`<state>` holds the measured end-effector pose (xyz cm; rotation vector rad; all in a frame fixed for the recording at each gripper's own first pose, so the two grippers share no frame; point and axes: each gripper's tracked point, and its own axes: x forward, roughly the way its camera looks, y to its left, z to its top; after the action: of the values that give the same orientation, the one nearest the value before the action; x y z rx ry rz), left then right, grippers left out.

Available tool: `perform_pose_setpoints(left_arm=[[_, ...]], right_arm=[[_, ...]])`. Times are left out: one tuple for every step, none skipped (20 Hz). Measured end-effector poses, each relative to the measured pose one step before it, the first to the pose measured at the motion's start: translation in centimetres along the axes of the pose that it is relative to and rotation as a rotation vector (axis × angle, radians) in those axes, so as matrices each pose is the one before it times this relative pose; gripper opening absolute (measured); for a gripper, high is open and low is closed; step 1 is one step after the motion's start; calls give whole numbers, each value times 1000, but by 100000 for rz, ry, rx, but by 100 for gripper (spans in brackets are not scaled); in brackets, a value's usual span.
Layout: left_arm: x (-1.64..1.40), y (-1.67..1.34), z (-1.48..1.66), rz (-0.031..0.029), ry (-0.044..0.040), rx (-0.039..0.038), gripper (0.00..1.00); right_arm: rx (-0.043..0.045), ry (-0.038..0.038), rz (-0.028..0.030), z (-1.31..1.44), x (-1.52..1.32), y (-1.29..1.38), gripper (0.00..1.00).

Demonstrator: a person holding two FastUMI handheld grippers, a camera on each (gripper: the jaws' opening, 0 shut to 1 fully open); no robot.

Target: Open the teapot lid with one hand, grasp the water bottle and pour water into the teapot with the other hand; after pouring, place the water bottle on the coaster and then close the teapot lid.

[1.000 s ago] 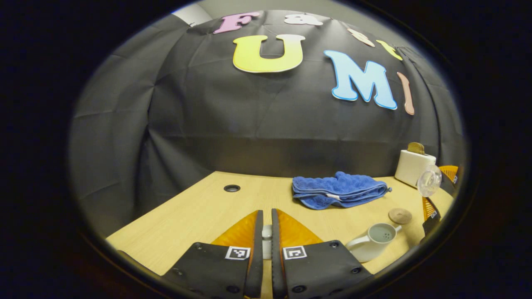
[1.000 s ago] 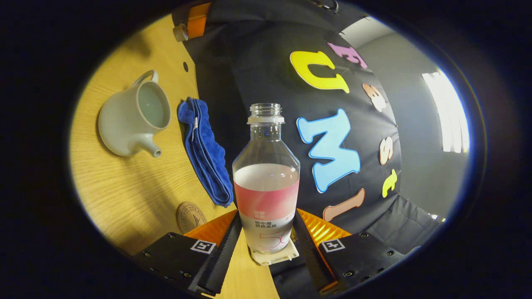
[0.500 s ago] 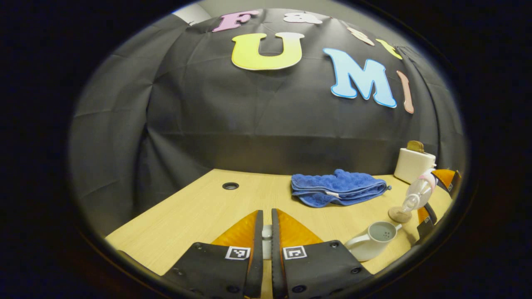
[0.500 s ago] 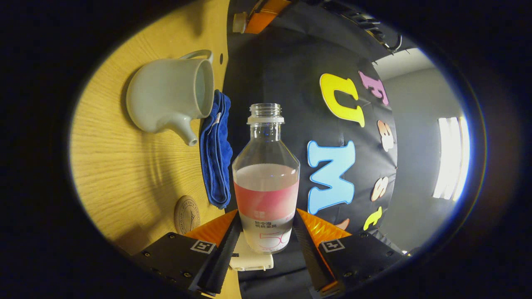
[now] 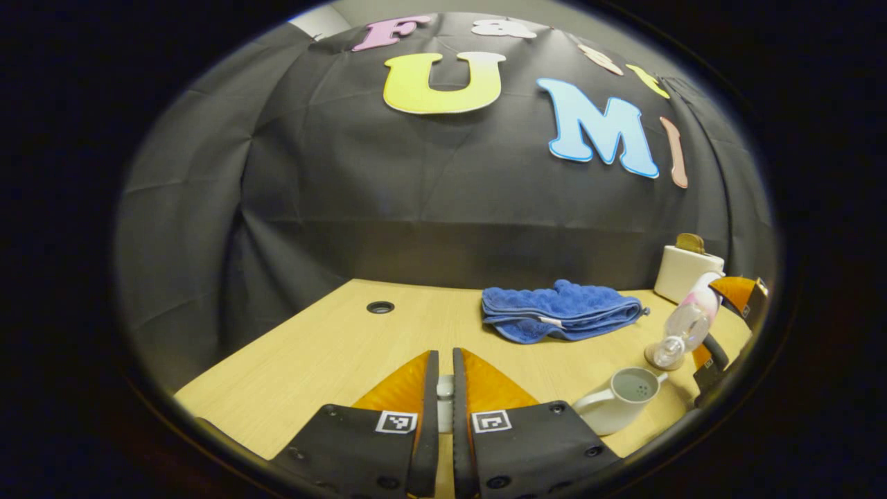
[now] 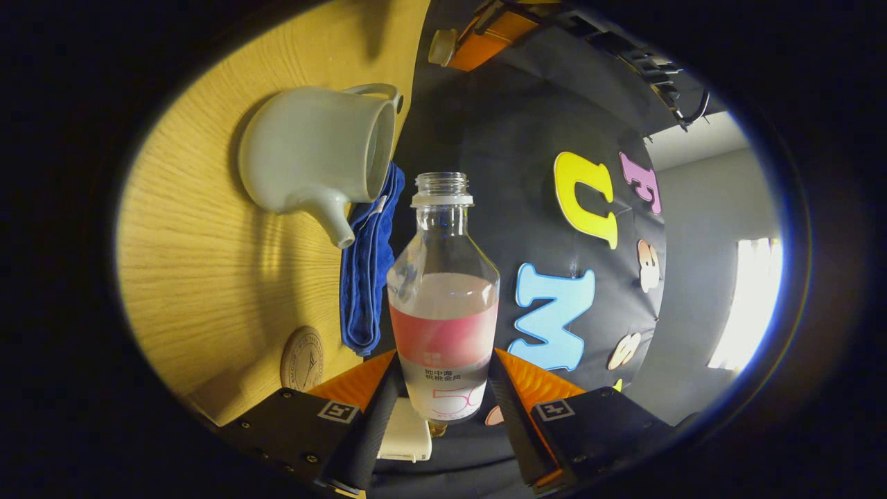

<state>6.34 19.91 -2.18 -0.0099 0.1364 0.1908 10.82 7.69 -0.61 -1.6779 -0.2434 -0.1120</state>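
The lid (image 5: pixel 444 398) is mostly hidden between the left claw's (image 5: pixel 443 388) fingers.

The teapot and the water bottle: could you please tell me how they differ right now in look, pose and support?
The teapot is opaque pale ceramic; the water bottle is clear with a pink label band.
The teapot stands upright on the table; the water bottle is tipped, mouth toward the teapot.
The teapot stands free of either gripper; the water bottle is clamped in the right gripper.
Both are open at the top.
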Motion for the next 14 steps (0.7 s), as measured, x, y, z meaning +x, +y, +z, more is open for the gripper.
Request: perform_pose_setpoints(left_arm=[[32, 12, 16, -18, 71, 19, 15], [-51, -39, -47, -66, 119, 61, 15], [29, -16, 12, -3, 104, 58, 15], [117, -126, 1, -95, 163, 46, 15], [109, -17, -35, -52, 140, 34, 15], [-14, -23, -94, -16, 95, 5, 15], [8, -75, 24, -59, 122, 28, 15], [-21, 0, -61, 18, 58, 23, 15], [14, -10, 36, -16, 65, 43, 15], [-5, 59, -138, -10, 75, 8, 15], [51, -21, 57, -47, 107, 28, 15], [-75, -20, -71, 2, 77, 5, 15], [7, -111, 50, -100, 158, -2, 15], [-7, -35, -108, -43, 131, 8, 15]], right_arm=[[-1107, -378, -604, 15, -57, -206, 77], [-853, -381, -540, -55, -2, -193, 77], [-639, -344, -164, 41, 196, -204, 77], [-499, -362, -417, 37, 149, -168, 77], [-479, -345, -280, 36, 25, -180, 77], [-474, -353, -377, -53, 112, -132, 77], [-642, -377, -348, 105, 30, -109, 77], [-610, -199, -430, 137, 142, -175, 77], [-498, -153, -344, 17, 100, -144, 77], [-419, -78, -358, -115, 202, -337, 77], [-485, -146, -437, -57, 60, -168, 77], [-671, -155, -429, -78, 16, -177, 77], [-678, -135, -678, -34, 145, -295, 77], [-618, -141, -474, -42, 130, -205, 77]])
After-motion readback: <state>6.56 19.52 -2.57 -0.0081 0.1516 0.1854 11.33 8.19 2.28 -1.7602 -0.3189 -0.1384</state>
